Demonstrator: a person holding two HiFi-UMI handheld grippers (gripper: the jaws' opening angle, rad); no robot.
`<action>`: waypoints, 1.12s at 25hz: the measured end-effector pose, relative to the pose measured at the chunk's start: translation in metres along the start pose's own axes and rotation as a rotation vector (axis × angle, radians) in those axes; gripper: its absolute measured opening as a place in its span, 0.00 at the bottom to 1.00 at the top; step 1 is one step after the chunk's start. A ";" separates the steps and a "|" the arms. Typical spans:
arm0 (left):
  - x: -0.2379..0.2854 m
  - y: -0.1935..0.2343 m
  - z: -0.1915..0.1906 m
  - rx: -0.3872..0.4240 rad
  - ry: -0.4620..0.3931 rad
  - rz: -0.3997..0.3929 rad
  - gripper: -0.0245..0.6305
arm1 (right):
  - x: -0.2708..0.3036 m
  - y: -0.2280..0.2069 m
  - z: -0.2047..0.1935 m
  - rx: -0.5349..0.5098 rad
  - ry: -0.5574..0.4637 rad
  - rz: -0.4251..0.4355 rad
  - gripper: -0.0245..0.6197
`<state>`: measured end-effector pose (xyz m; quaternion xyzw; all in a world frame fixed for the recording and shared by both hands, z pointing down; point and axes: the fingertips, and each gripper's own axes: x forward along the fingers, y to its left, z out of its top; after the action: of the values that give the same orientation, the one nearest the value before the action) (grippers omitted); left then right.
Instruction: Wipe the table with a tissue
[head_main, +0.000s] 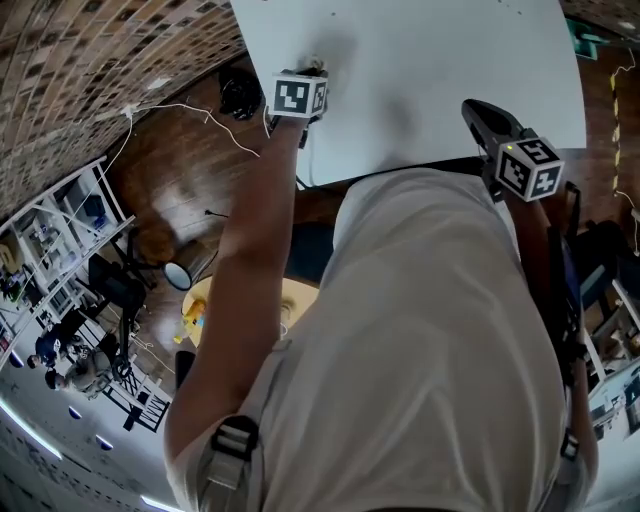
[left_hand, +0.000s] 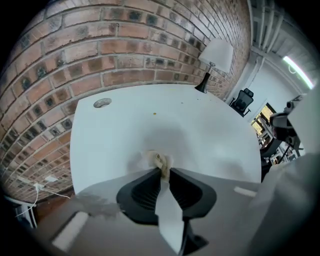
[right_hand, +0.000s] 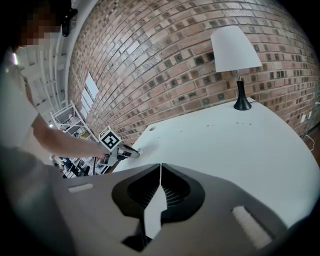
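Two grippers are up at the table (head_main: 450, 60); which of ours has the tissue (left_hand: 159, 160)?

Our left gripper (left_hand: 164, 170). Its jaws are clamped on the tissue, a crumpled wad that pokes out just past the tips and touches the white top near the table's left edge.

Which way does it lie for the next stroke?

Straight ahead of the jaws, between the tips and the surface. We see no long axis to it, since it is a bunched lump. We judge the stroke's direction is set by the bare table, which spreads far and right of the wad toward the lamp (left_hand: 216, 55).

And our right gripper (right_hand: 160, 166)?

Its jaws are together with nothing between them. It hangs over the near edge on the right, well apart from the tissue, so our left is much the nearer.

What about the surface?

It is plain white and smooth, with a small round grommet (left_hand: 102, 103) by the far left corner and a few tiny specks. We'd guess much of the top is left to wipe.

And the room?

A brick wall (right_hand: 165, 65) stands behind the table. A wooden floor (head_main: 180, 170) with cables (head_main: 200, 110) lies to the left, with shelving (head_main: 60, 230) beyond.
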<state>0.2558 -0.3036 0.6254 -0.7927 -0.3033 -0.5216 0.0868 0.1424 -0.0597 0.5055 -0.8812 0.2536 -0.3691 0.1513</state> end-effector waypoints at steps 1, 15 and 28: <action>0.001 -0.004 -0.001 0.008 0.003 -0.006 0.14 | 0.000 0.002 -0.001 -0.003 -0.002 -0.001 0.06; -0.026 -0.004 -0.007 -0.087 -0.172 0.089 0.14 | -0.014 0.007 0.001 -0.030 -0.032 -0.028 0.06; -0.022 0.098 0.001 -0.222 -0.161 0.237 0.14 | -0.026 -0.024 -0.004 -0.030 0.004 -0.009 0.06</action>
<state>0.3060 -0.3902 0.6230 -0.8667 -0.1544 -0.4730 0.0352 0.1316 -0.0256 0.5039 -0.8838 0.2553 -0.3678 0.1361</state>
